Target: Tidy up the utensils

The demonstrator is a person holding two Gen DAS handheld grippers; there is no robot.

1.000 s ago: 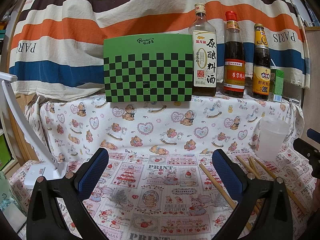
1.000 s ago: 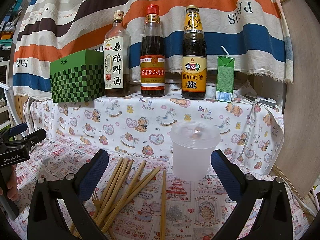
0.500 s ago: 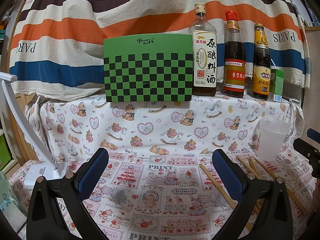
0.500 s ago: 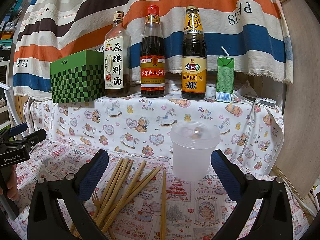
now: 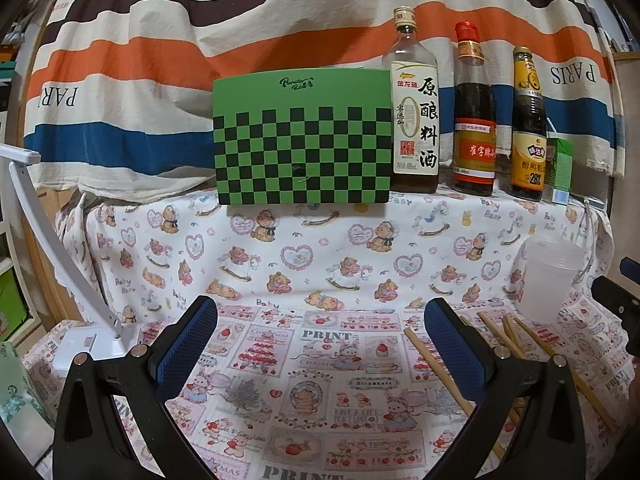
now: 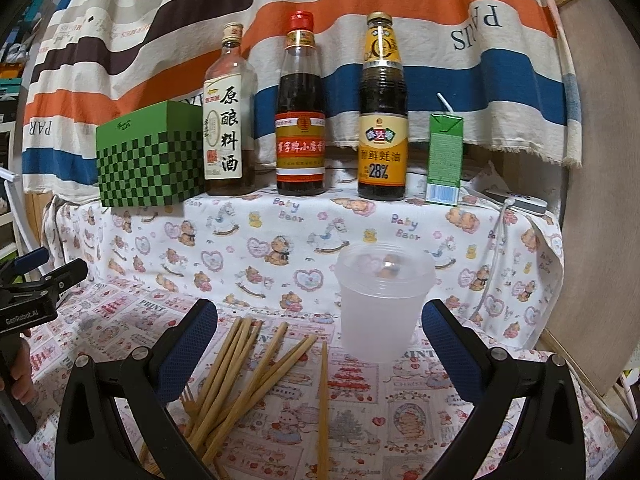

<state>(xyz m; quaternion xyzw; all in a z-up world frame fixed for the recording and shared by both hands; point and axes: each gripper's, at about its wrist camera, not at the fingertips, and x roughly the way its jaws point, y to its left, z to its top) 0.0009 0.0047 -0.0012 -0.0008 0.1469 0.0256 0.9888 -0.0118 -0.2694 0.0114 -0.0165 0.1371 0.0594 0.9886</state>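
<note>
The left gripper (image 5: 320, 332) hung over the near part of the surface (image 5: 320, 400), its blue-padded fingers (image 5: 188, 340) spread wide with nothing between them. Wooden chopsticks (image 5: 424, 354) lay scattered on the printed cloth at the near right, partly hidden behind the right finger. A translucent plastic cup (image 5: 548, 278) stood upright just beyond them. On the raised ledge at the far side stood a green checkered box (image 5: 302, 140), then to its right three bottles (image 5: 474, 120) in a row and a small green carton (image 5: 562, 170). A white lamp base (image 5: 92, 346) sat at the near left. The right gripper (image 5: 618, 304) showed at the right edge.
</note>
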